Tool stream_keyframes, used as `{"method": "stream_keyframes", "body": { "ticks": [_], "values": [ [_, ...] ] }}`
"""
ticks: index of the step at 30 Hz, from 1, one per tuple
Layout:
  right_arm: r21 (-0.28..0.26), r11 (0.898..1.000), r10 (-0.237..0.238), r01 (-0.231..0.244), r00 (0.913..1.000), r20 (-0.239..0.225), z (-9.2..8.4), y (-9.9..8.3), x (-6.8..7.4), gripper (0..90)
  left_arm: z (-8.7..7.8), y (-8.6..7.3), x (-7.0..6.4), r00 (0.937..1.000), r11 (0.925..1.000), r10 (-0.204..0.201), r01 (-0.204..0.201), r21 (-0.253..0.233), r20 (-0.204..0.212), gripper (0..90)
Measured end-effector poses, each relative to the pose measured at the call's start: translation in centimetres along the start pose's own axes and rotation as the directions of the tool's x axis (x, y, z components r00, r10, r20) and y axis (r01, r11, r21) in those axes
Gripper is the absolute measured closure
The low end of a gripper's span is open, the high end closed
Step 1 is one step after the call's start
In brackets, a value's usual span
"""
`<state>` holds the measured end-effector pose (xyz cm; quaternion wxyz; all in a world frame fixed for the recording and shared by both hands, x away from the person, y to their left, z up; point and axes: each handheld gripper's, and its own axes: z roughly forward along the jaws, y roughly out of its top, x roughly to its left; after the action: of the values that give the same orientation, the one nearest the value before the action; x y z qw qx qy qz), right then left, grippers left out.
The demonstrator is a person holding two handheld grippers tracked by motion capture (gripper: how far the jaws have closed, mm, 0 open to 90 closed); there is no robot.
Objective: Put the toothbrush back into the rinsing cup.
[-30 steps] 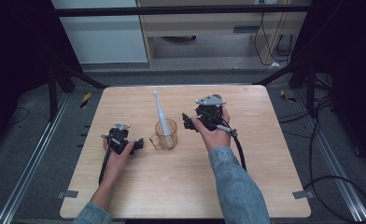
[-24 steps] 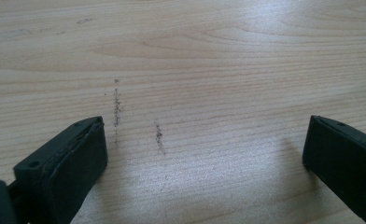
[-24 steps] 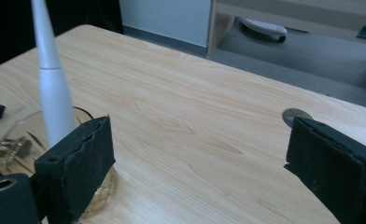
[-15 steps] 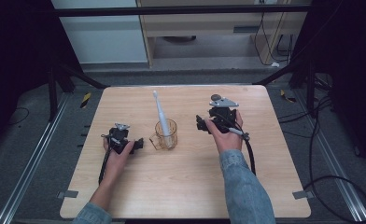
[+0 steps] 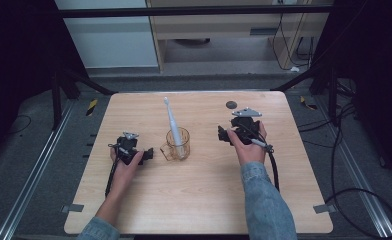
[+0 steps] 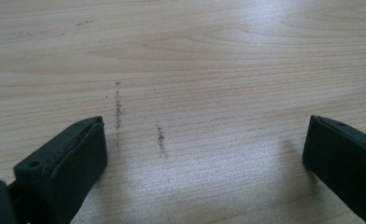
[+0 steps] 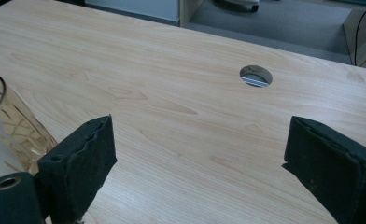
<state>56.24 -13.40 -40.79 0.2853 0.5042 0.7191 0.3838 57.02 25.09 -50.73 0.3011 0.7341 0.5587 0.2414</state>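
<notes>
An amber glass mug (image 5: 178,145) stands in the middle of the wooden table (image 5: 194,205), its handle to the left. A white electric toothbrush (image 5: 172,119) stands in it and leans to the far left. To the mug's left, a hand rests my left gripper (image 5: 133,148) on the table; its jaws are open over bare wood (image 6: 204,154). My right gripper (image 5: 238,130) sits to the mug's right, low over the table. Its jaws (image 7: 200,154) are wide apart, having just closed a touch, with nothing between them. The mug (image 7: 13,126) shows at their left.
A round cable hole (image 5: 231,104) (image 7: 256,76) lies in the table beyond the right gripper. Cables trail from both grippers toward the near edge. Dark metal frame legs flank the table, and a cabinet stands behind it.
The right hand has carried its gripper to the right, away from the mug, and lower toward the table. The left hand, mug and toothbrush have stayed put.
</notes>
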Motion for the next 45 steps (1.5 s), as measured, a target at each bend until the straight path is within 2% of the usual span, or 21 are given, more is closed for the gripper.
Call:
{"method": "stream_keyframes", "body": {
  "ticks": [9,11,18,24,28,34,39,45],
  "values": [
    [0.023,0.999,0.025,-0.025,0.9997,0.009,0.8,-1.2,-1.6,11.2,0.1,0.1,0.1,1.0,1.0,0.002,-0.002,0.002,0.0,0.0],
    [0.042,0.999,0.03,-0.03,0.9995,0.004,1.1,-1.8,-2.0,10.3,0.1,0.1,0.2,1.0,1.0,0.002,-0.002,0.001,-0.001,0.0],
    [0.113,0.993,0.018,-0.022,0.9993,0.033,2.3,-3.4,-3.4,8.8,0.1,0.1,0.2,1.0,1.0,0.001,-0.001,0.0,-0.002,0.0],
    [0.119,0.992,0.047,-0.052,0.9977,0.048,2.6,-3.8,-4.3,9.5,0.2,0.2,0.2,1.0,1.0,0.0,0.0,0.001,-0.001,0.0],
    [0.13,0.99,0.05,-0.057,0.997,0.059,3.1,-4.1,-4.8,9.6,0.2,0.2,0.2,1.0,1.0,0.0,0.0,0.0,-0.001,0.0],
    [0.14,0.986,0.083,-0.092,0.9944,0.064,3.8,-4.7,-5.2,10.3,0.2,0.2,0.2,1.0,1.0,0.001,-0.001,0.0,-0.001,0.0],
    [0.151,0.983,0.091,-0.101,0.9931,0.074,4.6,-5.2,-5.6,10.3,0.2,0.2,0.2,1.0,1.0,0.001,-0.001,0.0,-0.002,0.0],
    [0.159,0.979,0.109,-0.126,0.9876,0.113,5.6,-5.7,-6.3,9.7,0.1,0.2,0.2,1.0,1.0,0.002,-0.002,0.001,0.0,0.0]
  ]
}}
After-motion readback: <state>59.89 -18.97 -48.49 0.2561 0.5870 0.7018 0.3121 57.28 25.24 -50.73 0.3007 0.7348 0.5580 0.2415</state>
